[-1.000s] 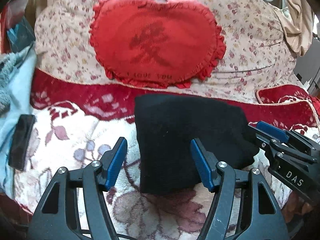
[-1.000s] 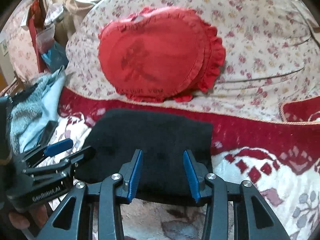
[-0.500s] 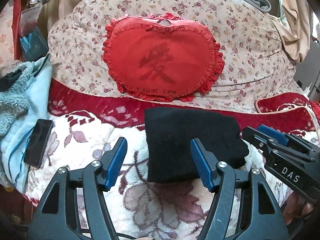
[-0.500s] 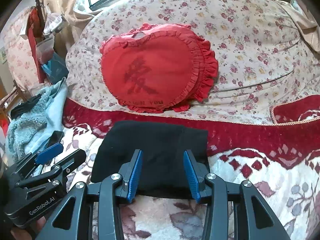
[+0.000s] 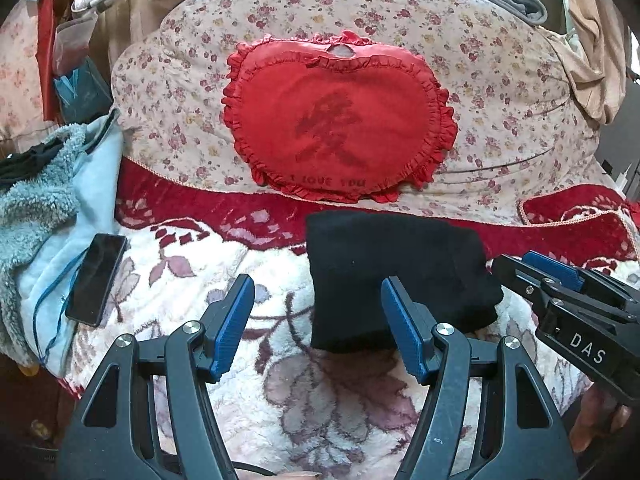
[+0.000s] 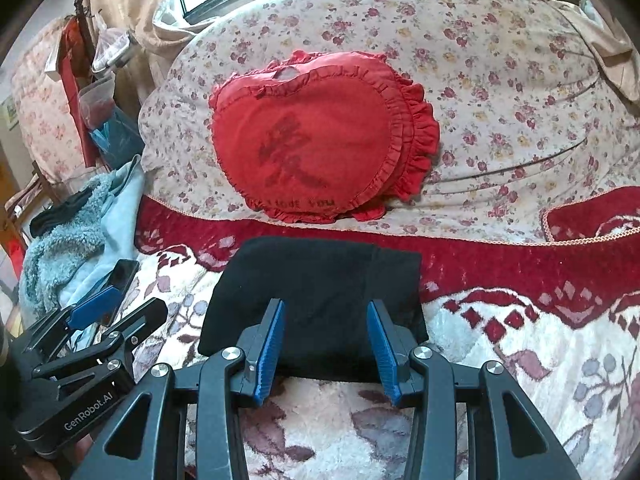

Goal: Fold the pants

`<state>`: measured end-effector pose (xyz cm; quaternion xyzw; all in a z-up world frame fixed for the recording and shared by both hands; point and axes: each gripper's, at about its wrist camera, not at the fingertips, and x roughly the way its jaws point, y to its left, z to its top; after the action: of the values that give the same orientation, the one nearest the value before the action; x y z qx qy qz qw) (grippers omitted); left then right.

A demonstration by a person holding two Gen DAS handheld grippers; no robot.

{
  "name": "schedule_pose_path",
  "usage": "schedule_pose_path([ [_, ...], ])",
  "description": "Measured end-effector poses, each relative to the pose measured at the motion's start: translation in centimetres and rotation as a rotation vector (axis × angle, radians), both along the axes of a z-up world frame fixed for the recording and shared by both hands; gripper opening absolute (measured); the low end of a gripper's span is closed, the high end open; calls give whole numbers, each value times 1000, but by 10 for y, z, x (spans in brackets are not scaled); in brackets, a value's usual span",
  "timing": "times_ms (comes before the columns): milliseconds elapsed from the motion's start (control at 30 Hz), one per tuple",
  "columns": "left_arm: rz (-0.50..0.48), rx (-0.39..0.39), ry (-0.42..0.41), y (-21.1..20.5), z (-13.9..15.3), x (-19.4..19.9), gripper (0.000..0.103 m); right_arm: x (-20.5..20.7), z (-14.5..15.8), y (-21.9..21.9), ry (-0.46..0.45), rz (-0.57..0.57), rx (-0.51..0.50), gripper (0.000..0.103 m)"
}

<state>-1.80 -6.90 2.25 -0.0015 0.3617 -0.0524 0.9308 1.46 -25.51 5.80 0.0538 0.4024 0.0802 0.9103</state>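
The black pants [image 5: 396, 276] lay folded into a thick rectangle on the flowered white-and-red blanket [image 5: 320, 400], just in front of the red heart-shaped cushion [image 5: 340, 128] (it leaned against a floral quilt [image 5: 500, 80]); my left gripper [image 5: 318, 328] hung above the blanket with its blue pads spread wide and nothing between them, the pants' left edge showing past its right finger; my right gripper [image 6: 326, 344] hovered over the near edge of the pants, its jaws parted and empty too; a dark phone [image 5: 96, 280] rested on a pale blue fleece [image 5: 44, 208] at the left, well apart from the pants.
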Motion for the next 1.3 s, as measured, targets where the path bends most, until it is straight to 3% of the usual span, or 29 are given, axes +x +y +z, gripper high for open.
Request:
schedule_pose_path([
  [1300, -11, 3, 6, -4, -2, 0, 66, 2, -15, 4, 37, 11, 8, 41],
])
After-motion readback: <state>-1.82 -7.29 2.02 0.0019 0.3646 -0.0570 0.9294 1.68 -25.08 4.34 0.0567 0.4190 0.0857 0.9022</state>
